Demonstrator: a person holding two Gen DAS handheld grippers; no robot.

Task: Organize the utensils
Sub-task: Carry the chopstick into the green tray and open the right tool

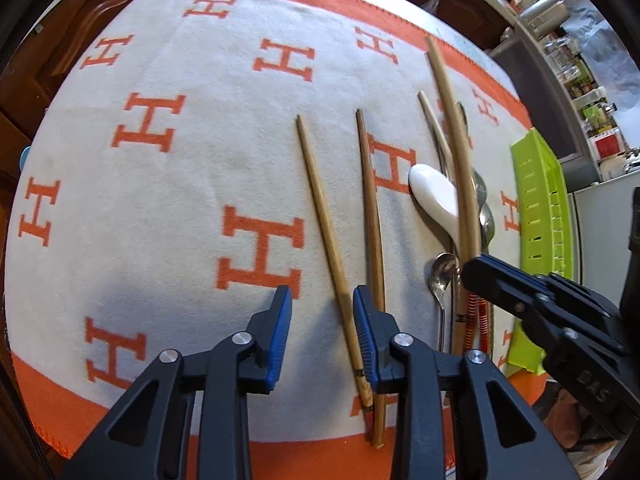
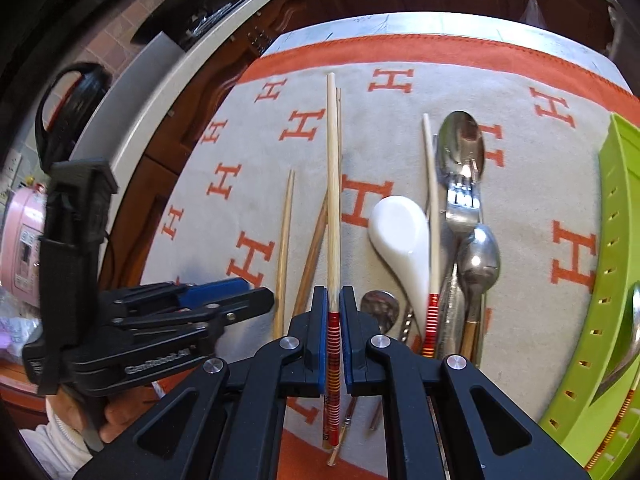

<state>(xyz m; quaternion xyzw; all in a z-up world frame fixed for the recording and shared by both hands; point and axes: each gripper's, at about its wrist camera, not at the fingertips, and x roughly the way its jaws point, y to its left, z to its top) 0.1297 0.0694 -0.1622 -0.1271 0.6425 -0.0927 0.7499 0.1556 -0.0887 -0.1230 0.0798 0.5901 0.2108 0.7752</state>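
Note:
My right gripper (image 2: 333,300) is shut on a pale chopstick (image 2: 333,200) with a red-striped handle, held above the cloth; it also shows in the left wrist view (image 1: 460,160). My left gripper (image 1: 322,300) is open low over the cloth, with a brown chopstick (image 1: 324,220) running between its fingers and a second brown chopstick (image 1: 370,208) just right of it. A white ceramic spoon (image 2: 404,248), a matching red-striped chopstick (image 2: 431,220), metal spoons (image 2: 478,264) and a fork (image 2: 460,204) lie in a pile. A green tray (image 2: 616,240) stands at the right.
A white cloth (image 1: 180,200) with orange H letters and an orange border covers the table. The green tray holds a spoon (image 2: 634,320) and a striped chopstick. Dark wooden cabinets and a counter surround the table. A pink appliance (image 2: 20,248) is at the left.

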